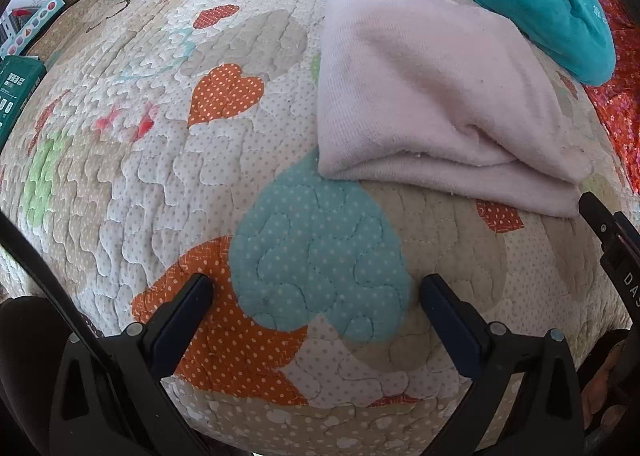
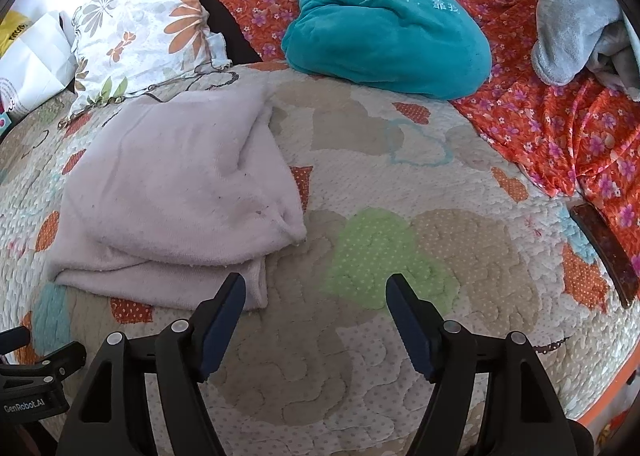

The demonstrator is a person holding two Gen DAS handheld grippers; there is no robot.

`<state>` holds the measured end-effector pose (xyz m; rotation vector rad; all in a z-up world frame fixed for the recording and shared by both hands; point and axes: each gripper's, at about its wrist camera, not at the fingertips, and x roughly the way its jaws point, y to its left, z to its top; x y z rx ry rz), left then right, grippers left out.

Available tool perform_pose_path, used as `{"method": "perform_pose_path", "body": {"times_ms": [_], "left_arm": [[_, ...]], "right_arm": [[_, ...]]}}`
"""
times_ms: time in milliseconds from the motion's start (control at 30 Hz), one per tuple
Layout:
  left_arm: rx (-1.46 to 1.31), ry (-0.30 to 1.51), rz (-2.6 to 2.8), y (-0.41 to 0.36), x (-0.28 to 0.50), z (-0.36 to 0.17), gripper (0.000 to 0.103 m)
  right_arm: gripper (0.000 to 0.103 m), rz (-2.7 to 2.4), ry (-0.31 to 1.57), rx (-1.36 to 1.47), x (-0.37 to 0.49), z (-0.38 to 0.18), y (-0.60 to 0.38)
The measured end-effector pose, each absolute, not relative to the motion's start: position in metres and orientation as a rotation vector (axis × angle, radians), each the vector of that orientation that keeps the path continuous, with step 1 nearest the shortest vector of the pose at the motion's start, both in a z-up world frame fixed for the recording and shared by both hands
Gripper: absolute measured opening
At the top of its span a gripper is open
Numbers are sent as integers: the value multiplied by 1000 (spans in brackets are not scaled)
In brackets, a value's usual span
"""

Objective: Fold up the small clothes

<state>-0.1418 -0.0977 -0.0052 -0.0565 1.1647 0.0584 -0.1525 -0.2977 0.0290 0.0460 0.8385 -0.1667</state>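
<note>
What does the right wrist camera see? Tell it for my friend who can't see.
A folded pale pink fleece garment lies on a heart-patterned quilt, left of the open, empty right hand-held gripper. Behind sits a teal plush cushion on orange floral fabric.

Both views are evenly lit by soft, diffuse daylight; exposure is adequate, with no blown highlights. Shadows are weak: a faint one lies under the folded edge of the pink cloth (image 1: 440, 103) on the quilt (image 1: 168, 183). Strong fisheye distortion bows the quilt into a dome, and black vignetting fills the corners. Focus is acceptable centrally, softening slightly toward the edges. No motion blur noted.
</note>
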Motion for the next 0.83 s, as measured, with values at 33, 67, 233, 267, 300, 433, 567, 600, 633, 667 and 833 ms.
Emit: {"method": "perform_pose_path", "body": {"times_ms": [33, 67, 233, 267, 300, 433, 567, 600, 633, 667, 833], "left_arm": [[-57, 1164, 58, -98, -142, -5, 103], [-57, 1164, 58, -97, -142, -5, 103], [-57, 1161, 55, -97, -142, -5, 103], [-57, 1157, 54, -97, -142, -5, 103], [-59, 1154, 54, -97, -143, -5, 103], [-63, 1145, 50, -97, -144, -5, 103], [-73, 1143, 51, -97, -143, -4, 103], [-75, 1142, 54, -99, -144, -4, 103], [-75, 1141, 57, -100, -144, -4, 103], [-73, 1141, 57, -100, -144, -4, 103], [-79, 1150, 48, -100, -143, -1, 103]], "right_arm": [[77, -167, 840, 47, -152, 29, -298], [77, -167, 842, 48, -152, 28, -298], [78, -162, 854, 55, -150, 26, -299], [78, -161, 854, 55, -150, 26, -299], [78, -162, 853, 54, -151, 26, -299], [78, -157, 852, 44, -151, 26, -297], [78, -148, 855, 29, -151, 25, -293], [78, -147, 855, 24, -151, 24, -292], [79, -146, 854, 18, -151, 24, -291], [79, -145, 853, 11, -151, 24, -289], [80, -139, 843, -32, -153, 23, -282]]}}
